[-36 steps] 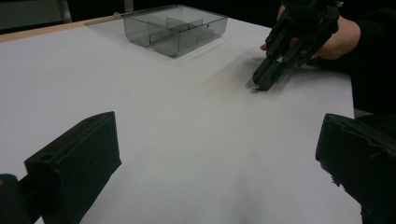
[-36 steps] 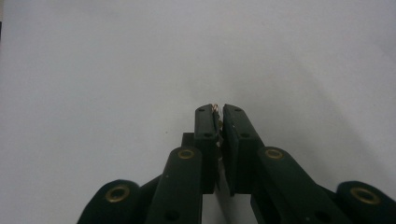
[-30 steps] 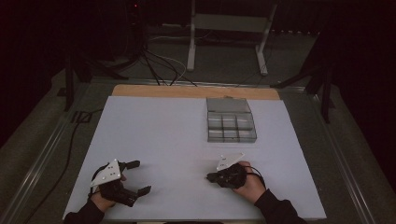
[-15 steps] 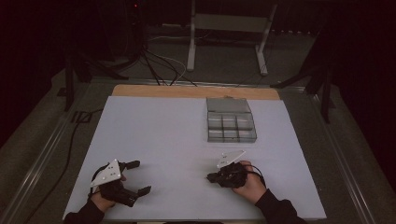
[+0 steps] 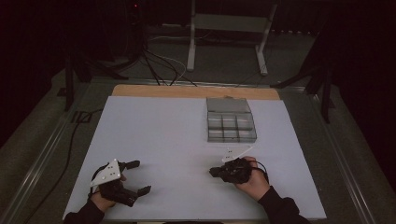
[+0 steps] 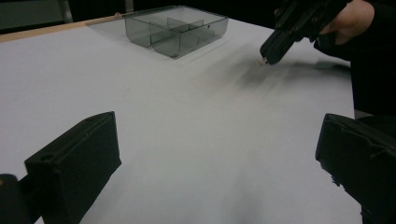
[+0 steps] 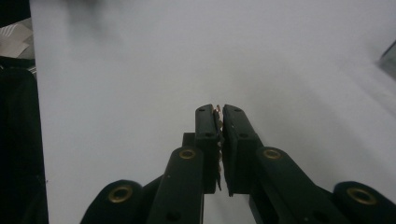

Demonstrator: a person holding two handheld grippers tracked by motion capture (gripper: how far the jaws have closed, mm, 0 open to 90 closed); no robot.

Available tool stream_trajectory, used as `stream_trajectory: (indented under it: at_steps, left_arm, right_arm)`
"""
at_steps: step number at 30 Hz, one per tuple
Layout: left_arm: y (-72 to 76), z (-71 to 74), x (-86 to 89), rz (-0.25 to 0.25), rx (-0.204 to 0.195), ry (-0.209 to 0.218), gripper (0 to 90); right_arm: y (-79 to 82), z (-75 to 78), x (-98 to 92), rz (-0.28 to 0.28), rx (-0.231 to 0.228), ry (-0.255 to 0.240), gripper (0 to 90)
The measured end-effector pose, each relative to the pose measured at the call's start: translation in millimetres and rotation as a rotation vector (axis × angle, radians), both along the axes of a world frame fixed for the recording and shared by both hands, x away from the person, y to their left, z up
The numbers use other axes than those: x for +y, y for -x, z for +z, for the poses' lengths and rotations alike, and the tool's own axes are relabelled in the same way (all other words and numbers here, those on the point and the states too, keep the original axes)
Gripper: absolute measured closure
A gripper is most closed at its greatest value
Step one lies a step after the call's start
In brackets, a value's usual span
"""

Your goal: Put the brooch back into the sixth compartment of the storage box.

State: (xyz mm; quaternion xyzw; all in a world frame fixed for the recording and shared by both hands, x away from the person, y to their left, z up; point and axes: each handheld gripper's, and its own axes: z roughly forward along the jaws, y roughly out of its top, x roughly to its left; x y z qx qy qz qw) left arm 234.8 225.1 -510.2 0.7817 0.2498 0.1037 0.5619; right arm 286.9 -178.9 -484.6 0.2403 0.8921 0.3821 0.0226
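One small piece pinched, none yet in the box

One tiny, pale brownish object, too small to identify, sits pinched at the tip of the right tongs, whose two black jaws are pressed together on it. In the left gripper view the same speck shows at the tip of the right tongs, lifted slightly above the white counter. In the high view the right tongs hover near the counter's near edge, right of the middle, pointing toward the left side.

The left tongs rest near the near left corner, jaws spread wide with nothing between them.

The clear grey plastic box with divided compartments stands toward the far edge, right of centre, well apart from both tongs. Its compartments look empty, though the dim light leaves that uncertain.

By my reading, the pick-up is done and the work is at an early stage: the piece must still be carried across to the box and released into a compartment. No other loose pieces can be made out on the counter.
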Motion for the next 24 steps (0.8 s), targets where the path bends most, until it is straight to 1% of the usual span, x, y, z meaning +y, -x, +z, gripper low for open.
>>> stream_trajectory:
  at_steps: [2,4,9,14,21,24]
  left_arm:
    - [-0.1,0.1,0.0,0.001,-0.001,0.002,1.3]
    - [-0.1,0.2,0.1,0.002,-0.001,0.003,1.3]
    - [-0.1,0.4,0.3,0.002,-0.001,0.003,1.3]
    - [-0.1,0.4,0.1,-0.001,-0.001,0.002,1.3]
    - [0.0,0.2,0.0,0.000,0.001,0.000,1.3]
    - [0.3,0.2,-0.3,-0.002,-0.001,-0.003,1.3]
  right_arm:
    - [-1.3,2.7,-1.0,-0.006,-0.007,-0.006,85.1]
    - [-2.8,4.6,-1.7,-0.013,-0.006,-0.013,85.1]
    - [-6.3,7.6,-2.5,-0.027,-0.011,-0.004,85.1]
    - [-10.1,11.2,-5.5,-0.042,-0.014,-0.014,85.0]
    - [-21.7,23.8,-14.3,-0.082,-0.018,-0.040,85.1]
    - [-25.4,27.9,-18.0,-0.096,-0.024,-0.043,85.1]
